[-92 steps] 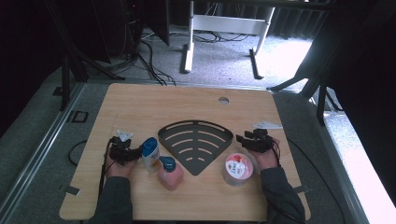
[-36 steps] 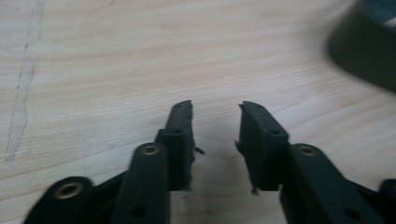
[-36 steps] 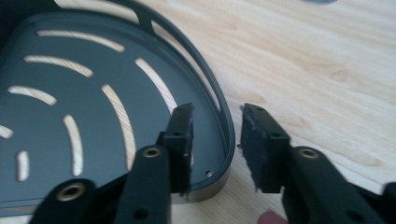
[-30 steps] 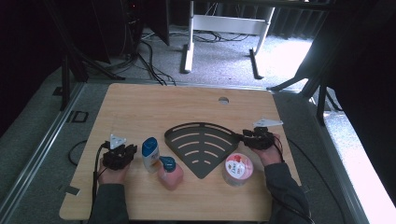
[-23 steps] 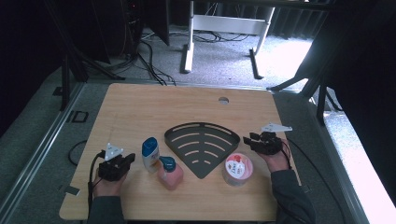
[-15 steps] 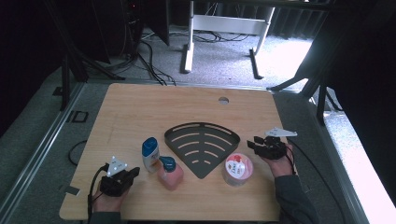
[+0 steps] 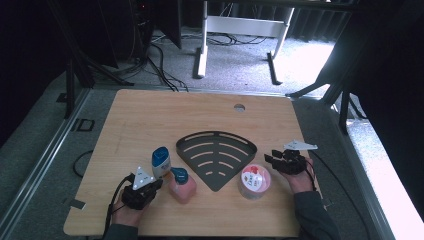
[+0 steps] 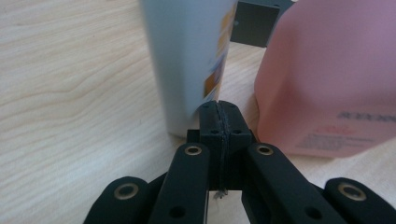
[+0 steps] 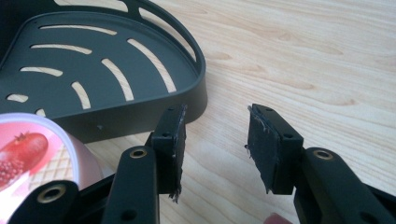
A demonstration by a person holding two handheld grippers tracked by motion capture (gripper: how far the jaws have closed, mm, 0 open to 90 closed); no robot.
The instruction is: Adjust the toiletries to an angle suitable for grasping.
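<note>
A dark slotted fan-shaped tray (image 7: 216, 145) lies mid-table. Left of it stand a white bottle with a blue cap (image 7: 161, 161) and a pink bottle (image 7: 181, 186). A tub with a pink fruit lid (image 7: 255, 181) sits by the tray's right side. My left gripper (image 7: 156, 184) is near the front edge, shut and empty. In the left gripper view its tips (image 8: 218, 111) are just short of the white bottle (image 8: 187, 60), with the pink bottle (image 8: 327, 79) to the right. My right gripper (image 7: 270, 159) is open and empty. Its jaws (image 9: 215, 140) sit beside the tray's rim (image 9: 189, 98) and the tub (image 9: 32, 154).
The wooden table (image 7: 150, 115) has a small round hole (image 7: 239, 107) near its far edge. Cables trail from both grippers over the front edge. Beyond the table are grey carpet, loose cables and the white legs of a stand (image 7: 200, 55).
Both hands have drawn back toward the near edge. The left gripper has come away from the white bottle, down and left. The right gripper has slid right, away from the tray.
</note>
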